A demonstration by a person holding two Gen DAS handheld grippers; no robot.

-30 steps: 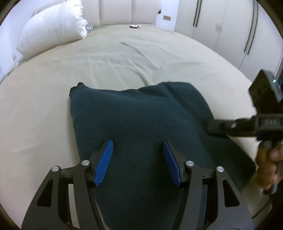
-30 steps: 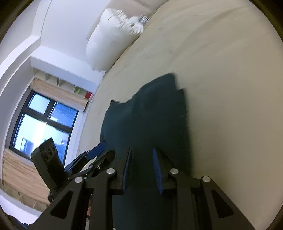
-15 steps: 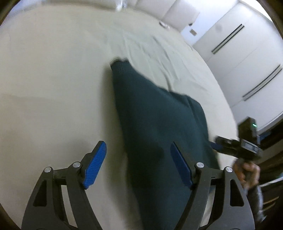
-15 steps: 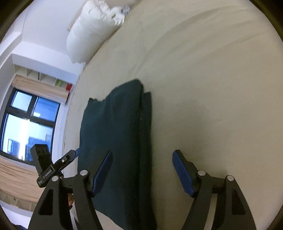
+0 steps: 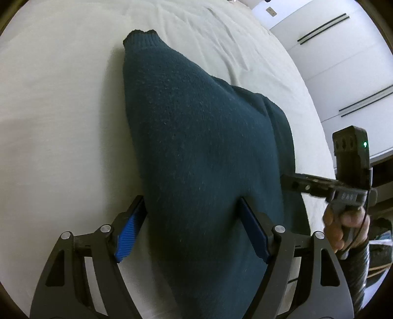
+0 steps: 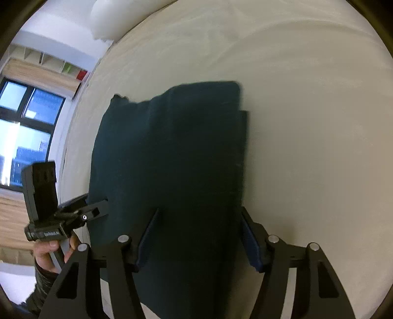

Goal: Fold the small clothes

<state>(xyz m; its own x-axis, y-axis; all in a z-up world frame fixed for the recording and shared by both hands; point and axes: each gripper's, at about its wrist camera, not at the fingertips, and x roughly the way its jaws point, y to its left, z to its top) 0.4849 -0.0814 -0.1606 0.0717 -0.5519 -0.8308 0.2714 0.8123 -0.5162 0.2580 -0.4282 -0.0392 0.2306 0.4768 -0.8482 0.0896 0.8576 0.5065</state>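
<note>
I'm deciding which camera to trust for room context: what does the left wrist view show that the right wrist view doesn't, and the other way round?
Only the left wrist view shows the white wardrobe doors, the sweater's ribbed hem and the right tongs from the side. Only the right wrist view shows the window, the wall shelves, the pillow and the left tongs. Both show the dark teal sweater folded on the cream bed, with that camera's own open tongs straddling it.
</note>
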